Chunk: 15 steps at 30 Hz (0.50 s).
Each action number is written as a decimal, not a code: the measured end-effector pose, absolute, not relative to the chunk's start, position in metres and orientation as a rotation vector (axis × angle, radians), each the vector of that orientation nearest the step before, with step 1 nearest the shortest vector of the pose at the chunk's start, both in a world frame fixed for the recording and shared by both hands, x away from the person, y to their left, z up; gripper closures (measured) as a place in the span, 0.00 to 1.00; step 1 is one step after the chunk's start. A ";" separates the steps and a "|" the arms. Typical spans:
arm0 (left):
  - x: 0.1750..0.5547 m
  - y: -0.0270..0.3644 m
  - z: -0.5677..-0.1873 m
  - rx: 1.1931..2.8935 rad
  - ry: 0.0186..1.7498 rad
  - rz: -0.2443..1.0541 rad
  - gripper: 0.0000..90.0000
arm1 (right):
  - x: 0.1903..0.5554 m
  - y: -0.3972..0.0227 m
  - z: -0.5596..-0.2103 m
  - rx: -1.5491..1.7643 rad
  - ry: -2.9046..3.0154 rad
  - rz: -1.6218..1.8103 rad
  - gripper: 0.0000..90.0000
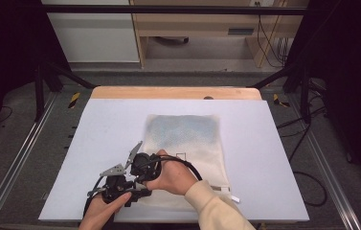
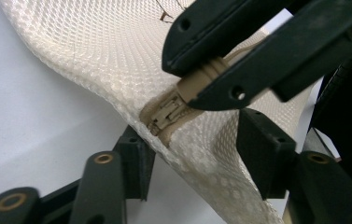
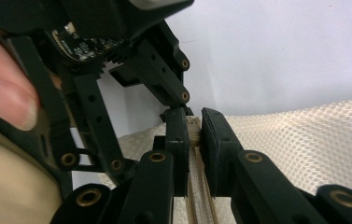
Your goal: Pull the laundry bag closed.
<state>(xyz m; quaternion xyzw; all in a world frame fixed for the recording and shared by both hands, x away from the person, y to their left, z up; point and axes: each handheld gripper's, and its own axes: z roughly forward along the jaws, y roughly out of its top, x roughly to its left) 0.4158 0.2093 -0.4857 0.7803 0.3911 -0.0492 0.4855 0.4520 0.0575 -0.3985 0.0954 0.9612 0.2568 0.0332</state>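
At the near left corner of the white surface [image 1: 274, 143]: one cream mesh pouch [image 1: 187, 139], lying flat, its zipped edge nearest the person and lifted slightly at that corner.

Items, counted:
- Mesh pouch, one. Honeycomb weave, beige zipper [image 2: 166, 114] along the near edge.
- Zipper slider, one, with one ribbed pull tab [image 2: 201, 79].
- Tongs, two sets, one per hand.

State of tongs:
- Right tongs [image 3: 193, 128]: clamped narrow on the pull tab, jaws squeezing it from both sides.
- Left tongs [image 2: 190, 154]: roughly half spread, straddling the pouch edge just below the slider; pads not yet pressing the fabric.

Hazards, as judged:
- The tab is small and held near the jaw tips; a pull angled off the zipper line could let it slip out.
- If the left tongs fail to pin the edge, the whole pouch may drag along the surface instead of the slider running.
- Loose mesh bunched beside the slider could catch in the teeth and jam it.
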 end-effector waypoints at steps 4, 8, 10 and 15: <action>0.416 0.211 -0.485 1.899 0.948 -0.147 0.60 | 0.452 0.058 -0.399 0.292 2.957 0.795 0.91; 0.417 0.212 -0.485 1.903 0.940 -0.171 0.66 | 0.452 0.057 -0.398 0.294 2.958 0.802 0.91; 0.418 0.213 -0.485 1.904 0.936 -0.178 0.68 | 0.452 0.057 -0.398 0.299 2.952 0.811 0.91; 0.420 0.214 -0.485 1.894 0.934 -0.192 0.70 | 0.452 0.059 -0.398 0.303 2.951 0.807 0.91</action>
